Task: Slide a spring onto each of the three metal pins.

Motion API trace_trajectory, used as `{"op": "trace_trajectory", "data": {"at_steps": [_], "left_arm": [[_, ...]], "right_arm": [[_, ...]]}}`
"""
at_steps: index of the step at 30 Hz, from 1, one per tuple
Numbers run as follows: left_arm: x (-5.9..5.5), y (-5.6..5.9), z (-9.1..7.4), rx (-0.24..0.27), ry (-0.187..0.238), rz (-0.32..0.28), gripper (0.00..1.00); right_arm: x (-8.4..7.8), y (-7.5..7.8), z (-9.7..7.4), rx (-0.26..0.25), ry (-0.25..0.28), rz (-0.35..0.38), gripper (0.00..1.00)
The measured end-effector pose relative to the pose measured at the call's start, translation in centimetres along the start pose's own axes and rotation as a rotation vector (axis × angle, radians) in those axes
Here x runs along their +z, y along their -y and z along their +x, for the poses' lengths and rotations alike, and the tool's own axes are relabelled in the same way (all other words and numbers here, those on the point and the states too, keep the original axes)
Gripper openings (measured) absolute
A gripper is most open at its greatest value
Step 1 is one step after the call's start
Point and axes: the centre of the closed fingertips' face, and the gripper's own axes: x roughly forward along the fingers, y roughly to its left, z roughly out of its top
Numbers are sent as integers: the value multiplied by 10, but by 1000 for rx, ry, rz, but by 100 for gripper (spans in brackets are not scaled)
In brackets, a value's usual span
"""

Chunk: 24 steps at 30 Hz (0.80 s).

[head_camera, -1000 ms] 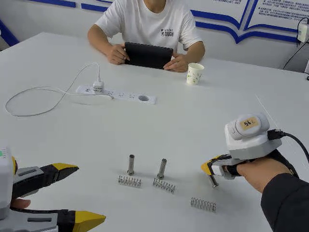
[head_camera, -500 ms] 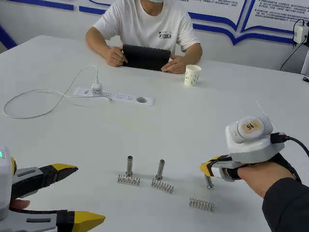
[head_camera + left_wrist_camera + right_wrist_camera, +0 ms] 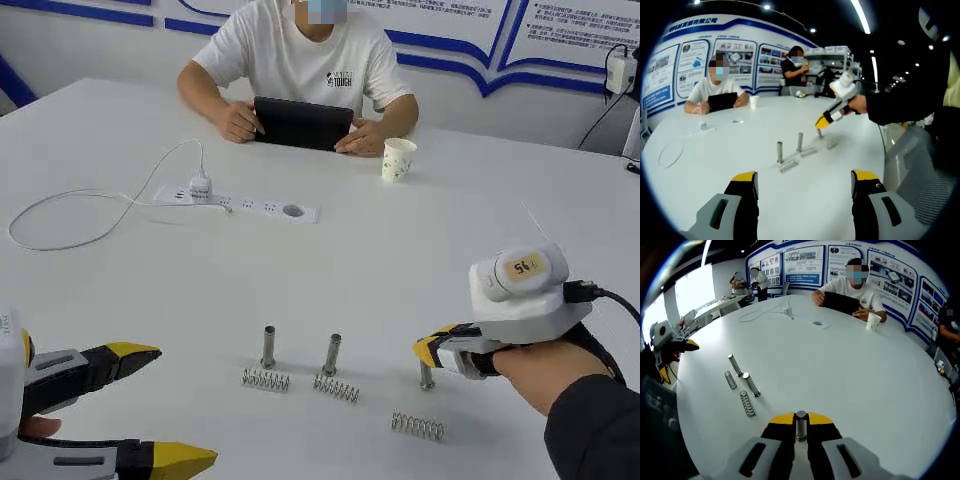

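Three pins and three springs sit on a white table (image 3: 400,260), with no spring on a pin yet. The left pin (image 3: 269,346) and middle pin (image 3: 332,354) stand upright side by side, not touching. Just in front of each, on the near side, a spring lies on its side: the left spring (image 3: 265,380) and the middle spring (image 3: 336,389).

To the right, the right gripper (image 3: 430,350), held in a hand (image 3: 535,365), is clenched on the third pin (image 3: 427,376). This pin is upright with its lower end at the table top. In the right gripper view it stands clamped between the yellow jaw tips. The third spring (image 3: 418,427) lies flat on the table just in front of that pin, untouched.

At the lower left, the left gripper (image 3: 178,405) hangs well apart from the pins. Its yellow-tipped jaws are spread wide and grasp nothing.

Across the table a person (image 3: 300,55) in a white T-shirt sits with both hands on a dark tablet (image 3: 305,122). A paper cup (image 3: 398,158) stands near the tablet. A white power strip (image 3: 250,203) with a looping cable (image 3: 90,192) lies on the left part of the table.
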Motion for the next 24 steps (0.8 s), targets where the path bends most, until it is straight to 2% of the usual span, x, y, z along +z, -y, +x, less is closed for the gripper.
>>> {"op": "trace_trajectory", "data": {"at_steps": [11, 24], "left_arm": [[2, 2, 0, -3, 0, 5, 77], [2, 4, -1, -3, -1, 6, 77]], "right_arm": [[1, -2, -2, 3, 24, 10, 9], [0, -3, -3, 7, 25, 11, 9]]}}
